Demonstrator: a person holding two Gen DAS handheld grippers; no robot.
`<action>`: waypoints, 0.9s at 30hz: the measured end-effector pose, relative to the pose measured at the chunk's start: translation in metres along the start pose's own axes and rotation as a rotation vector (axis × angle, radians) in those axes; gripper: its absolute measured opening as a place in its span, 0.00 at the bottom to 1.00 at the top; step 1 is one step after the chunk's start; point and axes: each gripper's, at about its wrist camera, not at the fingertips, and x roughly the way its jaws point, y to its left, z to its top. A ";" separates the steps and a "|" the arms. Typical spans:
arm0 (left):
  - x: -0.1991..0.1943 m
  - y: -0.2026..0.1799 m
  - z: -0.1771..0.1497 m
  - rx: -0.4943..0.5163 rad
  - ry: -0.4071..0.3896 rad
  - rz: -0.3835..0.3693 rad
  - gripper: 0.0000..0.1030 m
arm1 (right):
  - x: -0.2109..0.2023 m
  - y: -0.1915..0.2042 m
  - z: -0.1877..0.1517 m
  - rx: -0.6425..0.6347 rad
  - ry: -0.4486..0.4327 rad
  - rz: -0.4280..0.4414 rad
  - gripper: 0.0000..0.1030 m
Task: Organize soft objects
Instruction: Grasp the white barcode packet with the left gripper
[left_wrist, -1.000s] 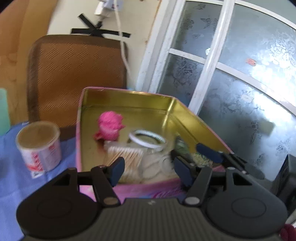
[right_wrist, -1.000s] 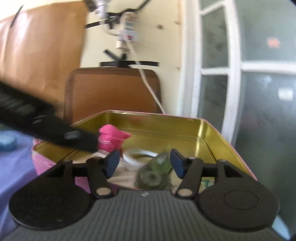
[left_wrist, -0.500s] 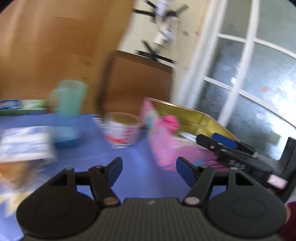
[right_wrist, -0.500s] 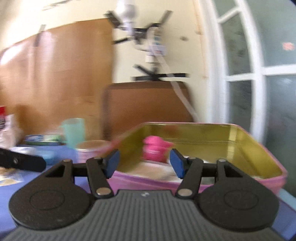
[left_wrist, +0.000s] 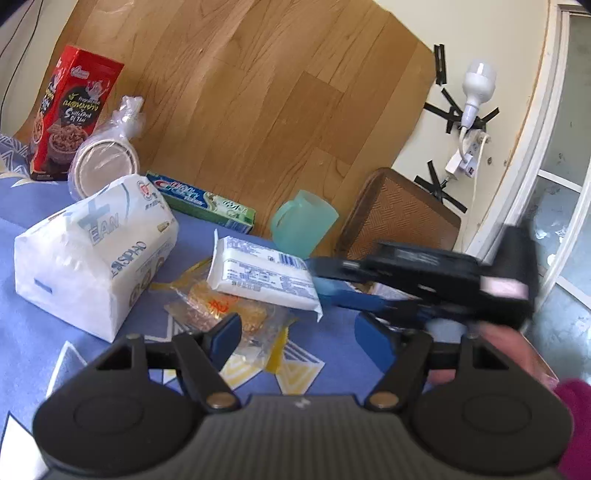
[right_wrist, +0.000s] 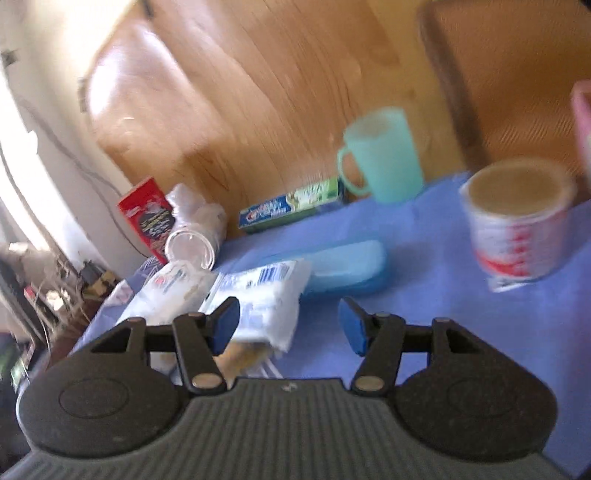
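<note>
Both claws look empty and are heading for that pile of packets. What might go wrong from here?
The right claw crosses in front of the left claw, so they may bump. The flat white packet lies on a crinkly clear bag; a grab might catch both. The teal mug and paper-lidded cup stand close enough to be knocked.

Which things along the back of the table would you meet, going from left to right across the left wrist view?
red cereal box → bagged paper bowls → toothpaste box → teal mug
</note>
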 end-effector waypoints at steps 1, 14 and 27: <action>-0.002 0.001 -0.001 0.003 -0.002 -0.001 0.68 | 0.014 0.002 0.002 0.012 0.023 0.005 0.60; -0.006 -0.001 -0.007 0.029 0.019 -0.031 0.70 | -0.047 -0.016 -0.026 0.007 0.028 0.008 0.21; 0.074 -0.096 -0.016 0.269 0.300 -0.249 0.90 | -0.151 -0.074 -0.095 -0.005 -0.126 -0.263 0.41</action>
